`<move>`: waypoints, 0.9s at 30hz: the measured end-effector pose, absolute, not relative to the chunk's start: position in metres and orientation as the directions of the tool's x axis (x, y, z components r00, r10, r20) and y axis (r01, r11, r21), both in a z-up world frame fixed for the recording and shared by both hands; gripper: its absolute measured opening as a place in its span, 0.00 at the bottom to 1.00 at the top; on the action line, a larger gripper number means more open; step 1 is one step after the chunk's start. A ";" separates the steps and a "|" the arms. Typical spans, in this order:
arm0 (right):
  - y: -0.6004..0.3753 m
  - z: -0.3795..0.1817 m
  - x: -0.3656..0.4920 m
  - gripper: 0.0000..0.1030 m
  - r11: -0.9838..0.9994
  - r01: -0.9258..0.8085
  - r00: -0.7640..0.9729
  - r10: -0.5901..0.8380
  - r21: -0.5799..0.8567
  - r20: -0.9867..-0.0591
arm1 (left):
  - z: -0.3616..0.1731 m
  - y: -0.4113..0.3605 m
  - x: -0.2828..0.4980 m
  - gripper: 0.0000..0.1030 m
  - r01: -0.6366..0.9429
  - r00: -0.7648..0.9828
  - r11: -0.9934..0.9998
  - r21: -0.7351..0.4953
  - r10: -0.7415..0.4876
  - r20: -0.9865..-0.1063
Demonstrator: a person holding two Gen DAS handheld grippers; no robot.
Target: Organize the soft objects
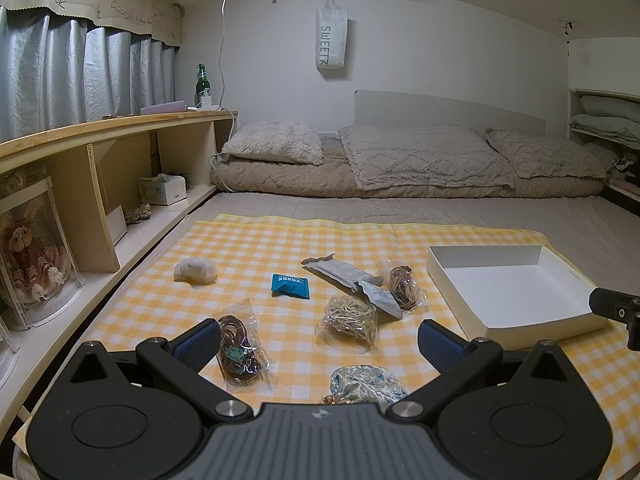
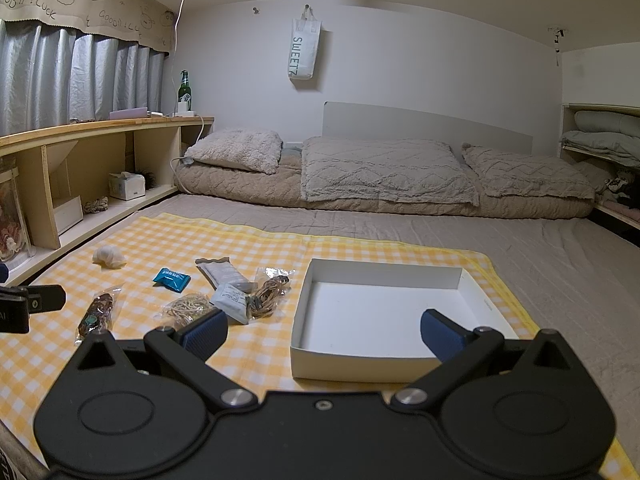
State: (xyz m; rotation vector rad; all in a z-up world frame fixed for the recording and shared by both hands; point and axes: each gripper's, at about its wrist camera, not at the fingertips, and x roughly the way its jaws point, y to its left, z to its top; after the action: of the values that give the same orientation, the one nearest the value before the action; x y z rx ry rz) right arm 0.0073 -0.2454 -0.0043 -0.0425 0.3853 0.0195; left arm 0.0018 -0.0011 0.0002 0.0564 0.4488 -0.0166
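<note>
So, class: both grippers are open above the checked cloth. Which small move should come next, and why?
Probably lower the open left gripper onto the floral pouch lying nearest between its fingers; the white box is empty, and nothing is held yet.

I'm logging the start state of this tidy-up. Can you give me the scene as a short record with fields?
surface: yellow checked cloth on a bed
container: white box, open, nothing in it
loose items: white bundle, blue packet, grey sachets, bagged cords, floral pouch
items in box: none
left gripper: open, holding nothing
right gripper: open, holding nothing
</note>
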 end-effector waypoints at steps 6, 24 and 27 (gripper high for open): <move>-0.245 -0.004 0.007 1.00 0.999 -0.027 0.927 0.011 -0.038 -0.376 | -0.001 -0.001 0.002 1.00 0.027 0.901 0.998 0.050 -0.003 -0.434; -0.246 -0.003 0.007 1.00 0.998 -0.024 0.930 0.003 -0.054 -0.367 | 0.002 -0.001 0.005 1.00 0.030 0.909 0.995 0.095 0.013 -0.417; -0.245 0.001 0.010 1.00 0.996 -0.043 0.932 0.014 -0.073 -0.362 | 0.012 0.007 0.012 1.00 0.030 0.917 0.994 0.102 0.014 -0.400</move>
State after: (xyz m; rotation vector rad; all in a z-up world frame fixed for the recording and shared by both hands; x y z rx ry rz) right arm 0.0099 -0.2451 0.0013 -0.0806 0.3700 0.0294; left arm 0.0120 0.0067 0.0120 0.1065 0.4115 -0.0082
